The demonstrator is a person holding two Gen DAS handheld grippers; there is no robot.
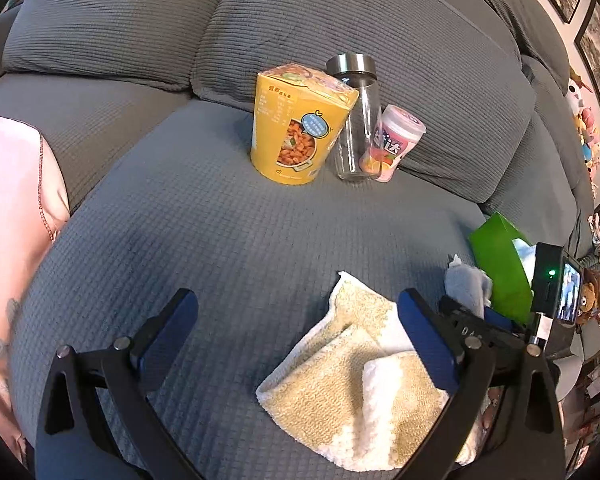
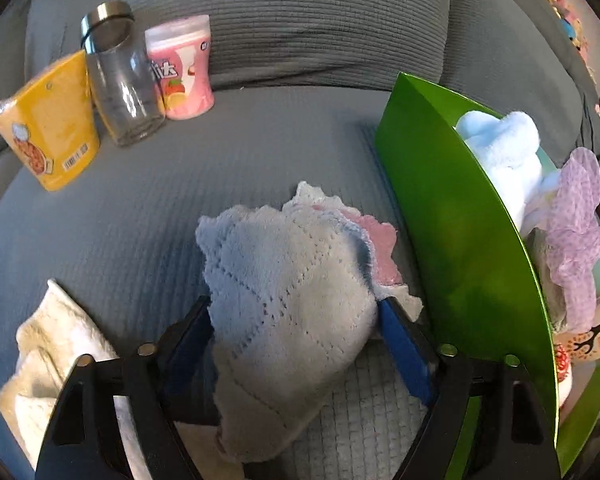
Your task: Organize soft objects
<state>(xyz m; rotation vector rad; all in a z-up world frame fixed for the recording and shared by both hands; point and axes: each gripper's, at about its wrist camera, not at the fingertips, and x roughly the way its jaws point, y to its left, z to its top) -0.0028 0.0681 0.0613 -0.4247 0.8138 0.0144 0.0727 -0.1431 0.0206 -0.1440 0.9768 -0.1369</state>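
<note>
My right gripper [image 2: 294, 304] is shut on a bunched blue-grey knitted cloth [image 2: 288, 276], both blue pads pressing its sides just above the grey sofa seat [image 2: 180, 200]. A pink and white layer [image 2: 380, 252] shows under the cloth's right edge. Right beside it stands a green box [image 2: 452, 220] holding a white fluffy cloth [image 2: 500, 144] and a lilac cloth [image 2: 576, 232]. My left gripper [image 1: 296, 304] is open, low over the seat. A beige and white towel [image 1: 352, 392] lies crumpled by its right finger [image 1: 424, 336]. The same towel [image 2: 56, 344] shows at the lower left in the right wrist view.
A yellow noodle cup [image 1: 296, 128], a glass jar with a metal lid [image 1: 356, 120] and a pink candy tub [image 1: 392, 140] stand together at the back of the seat, against the grey cushions [image 1: 340, 20]. Pink fabric [image 1: 8, 200] lies at the left edge.
</note>
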